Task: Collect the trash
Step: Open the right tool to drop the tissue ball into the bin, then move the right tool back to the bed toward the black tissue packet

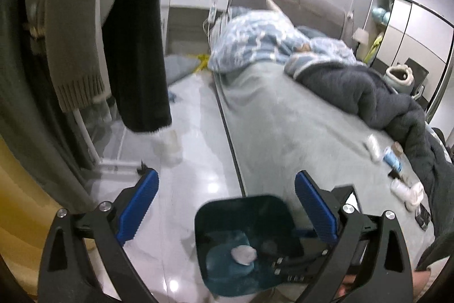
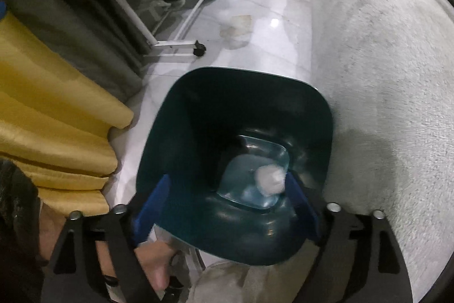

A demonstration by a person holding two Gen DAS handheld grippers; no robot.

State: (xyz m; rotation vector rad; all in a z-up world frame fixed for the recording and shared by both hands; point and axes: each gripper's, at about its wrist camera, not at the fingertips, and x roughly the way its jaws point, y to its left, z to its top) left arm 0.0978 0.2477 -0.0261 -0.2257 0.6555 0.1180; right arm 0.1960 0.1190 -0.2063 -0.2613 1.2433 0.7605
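Directly below your right gripper (image 2: pixel 227 206) sits the dark teal plastic bin (image 2: pixel 323 115), its rounded-square mouth facing up at the fingers, which stand apart and empty on either side of the opening. At the bottom lies one crumpled white tissue ball (image 2: pixel 269 178), soft and lumpy against the smooth, glossy floor of the bin; by my reading that piece is already collected.

Your left gripper (image 1: pixel 227 209) also hangs spread wide with nothing between its ribbed blue pads (image 1: pixel 139 206), and the same bin (image 1: pixel 215 217) shows just below and between them.

The relation that matters next: the remaining litter lies ahead and to the right of the left gripper, on the grey fuzzy bedspread (image 1: pixel 272 115), well apart from the bin. There you have a small white cylinder (image 1: pixel 373 146), a blue-wrapped roll (image 1: pixel 393 159) and a white crumpled wad (image 1: pixel 408 190), clustered near the dark fleece blanket (image 1: pixel 383 104). The cylinder's long axis runs roughly away from you, slanted right. Which hand is nearer I cannot tell for certain. The tiled floor (image 2: pixel 255 27) is glossy and hard.
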